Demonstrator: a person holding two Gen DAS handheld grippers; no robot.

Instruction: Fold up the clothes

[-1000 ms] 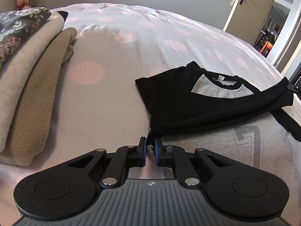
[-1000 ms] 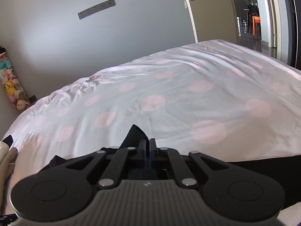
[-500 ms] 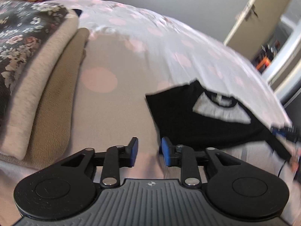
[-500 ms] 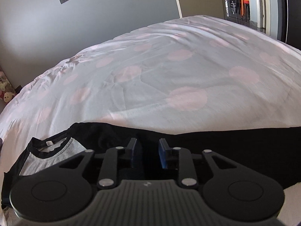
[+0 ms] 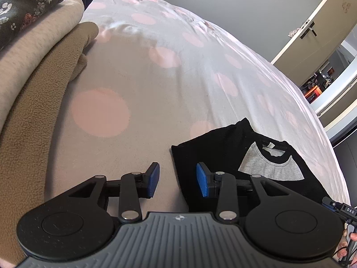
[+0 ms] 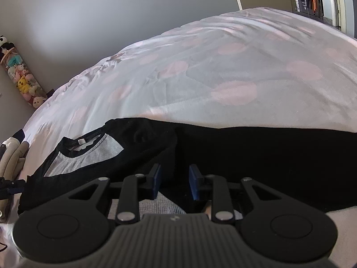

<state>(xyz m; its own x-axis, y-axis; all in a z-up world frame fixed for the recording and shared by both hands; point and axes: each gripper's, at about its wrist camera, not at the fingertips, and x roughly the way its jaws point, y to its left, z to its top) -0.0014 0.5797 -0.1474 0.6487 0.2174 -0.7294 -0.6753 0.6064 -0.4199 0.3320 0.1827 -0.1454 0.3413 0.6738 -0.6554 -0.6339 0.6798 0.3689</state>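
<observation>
A: How do the jaws of the left gripper (image 5: 177,183) stand?

B: Spread wide, blue pads facing each other, nothing between them. The left edge of the black raglan T-shirt (image 5: 223,147) lies on the bed just ahead of the gap and runs under the right-hand jaw; the left-hand jaw is over bare polka-dot duvet (image 5: 138,71).

A: And the shirt itself?

B: Folded over, lying flat ahead and to the right of the jaws, with its grey chest panel (image 5: 267,167) and black collar facing up. A white neck label shows inside the collar.

A: What lies to the left of those jaws?

B: A stack of folded clothes (image 5: 38,84): brown fleece lowest, a beige piece on it, and a dark floral fabric (image 5: 24,6) on top. It is well apart from the shirt.

A: Now the right gripper (image 6: 173,183).

B: Also parted, though a little less widely, and holding nothing. Its jaws hang over the black fabric (image 6: 245,151), which stretches as a broad band ahead of them and away to the right. Grey fabric shows below, between the jaws and the gripper body.

A: Where is the collar from that side?

B: Ahead and to the left of the jaws, the grey panel (image 6: 89,154) beside it. Whether the pads touch the cloth, I cannot tell.

A: Anything beyond?

B: Far left against the wall, a clear tube of plush toys (image 6: 22,78). A door (image 5: 312,29) stands far right in the left wrist view.
</observation>
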